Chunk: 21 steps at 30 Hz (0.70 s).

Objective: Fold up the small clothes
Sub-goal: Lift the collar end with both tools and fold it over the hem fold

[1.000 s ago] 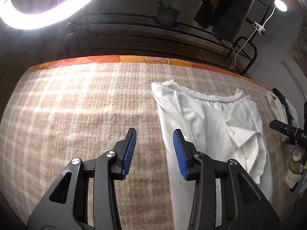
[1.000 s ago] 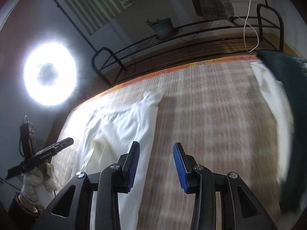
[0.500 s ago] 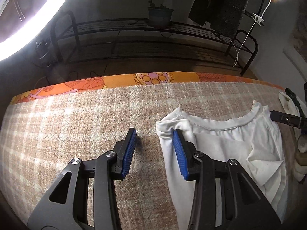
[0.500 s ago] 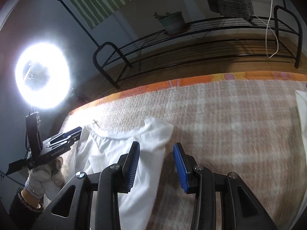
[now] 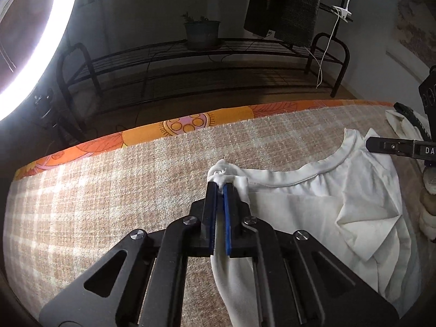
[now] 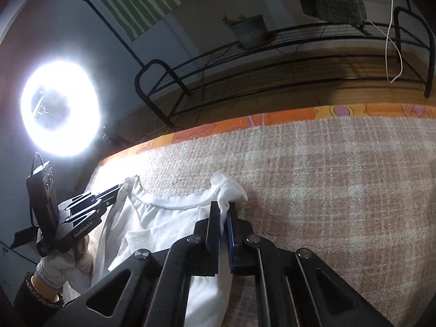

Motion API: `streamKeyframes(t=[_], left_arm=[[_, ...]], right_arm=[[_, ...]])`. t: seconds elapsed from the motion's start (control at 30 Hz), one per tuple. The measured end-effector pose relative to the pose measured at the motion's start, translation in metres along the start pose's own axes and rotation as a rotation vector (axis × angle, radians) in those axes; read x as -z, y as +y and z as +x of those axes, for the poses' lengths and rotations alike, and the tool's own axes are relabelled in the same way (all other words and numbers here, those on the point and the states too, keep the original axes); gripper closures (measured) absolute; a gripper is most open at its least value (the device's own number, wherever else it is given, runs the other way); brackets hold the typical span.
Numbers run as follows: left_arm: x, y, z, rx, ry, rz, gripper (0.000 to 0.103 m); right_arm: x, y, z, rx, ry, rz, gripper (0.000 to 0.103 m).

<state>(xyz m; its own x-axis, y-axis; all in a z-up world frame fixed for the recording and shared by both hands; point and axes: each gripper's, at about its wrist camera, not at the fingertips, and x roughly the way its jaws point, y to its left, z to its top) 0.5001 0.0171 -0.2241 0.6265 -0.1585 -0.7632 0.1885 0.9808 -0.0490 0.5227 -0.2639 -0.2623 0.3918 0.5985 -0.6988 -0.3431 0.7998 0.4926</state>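
Two grips: both shoulder corners of the shirt are pinched.
Bed: plaid cover, bare left of the shirt; orange border along far edge.
White T-shirt: flat on bed, collar toward far edge.
Left hand-held gripper: clamped on left shoulder corner.
Right hand-held gripper: clamped on right shoulder corner.

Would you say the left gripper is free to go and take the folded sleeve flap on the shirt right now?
Probably not: the left gripper is shut on the white shirt's shoulder corner, and must release it first. The path to the sleeve flap looks unobstructed.
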Motion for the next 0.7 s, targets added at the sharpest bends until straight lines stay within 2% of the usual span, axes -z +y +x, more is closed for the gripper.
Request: streamKeyframes(t=[0.13,0.37,0.43,0.7], left_arm=[[0.003,0.006,-0.023,0.036,-0.023,-0.06,0.101],[0.011,-0.001,-0.081,0.082,-0.091,-0.057,0.101],[0.013,-0.005,-0.099,0.072,-0.107,-0.045,0.101],[0.037,-0.011,-0.175,0.072,-0.158,-0.009,0.101]], right_arm=[[-0.001,0.012,-0.015,-0.008,-0.043,-0.023,0.103],[0.001,0.034,-0.064,-0.026,-0.092,-0.07,0.103],[0.004,0.044,-0.075,-0.027,-0.099,-0.081,0.103],[0.04,0.088,-0.136,-0.006,-0.12,-0.149,0.103]])
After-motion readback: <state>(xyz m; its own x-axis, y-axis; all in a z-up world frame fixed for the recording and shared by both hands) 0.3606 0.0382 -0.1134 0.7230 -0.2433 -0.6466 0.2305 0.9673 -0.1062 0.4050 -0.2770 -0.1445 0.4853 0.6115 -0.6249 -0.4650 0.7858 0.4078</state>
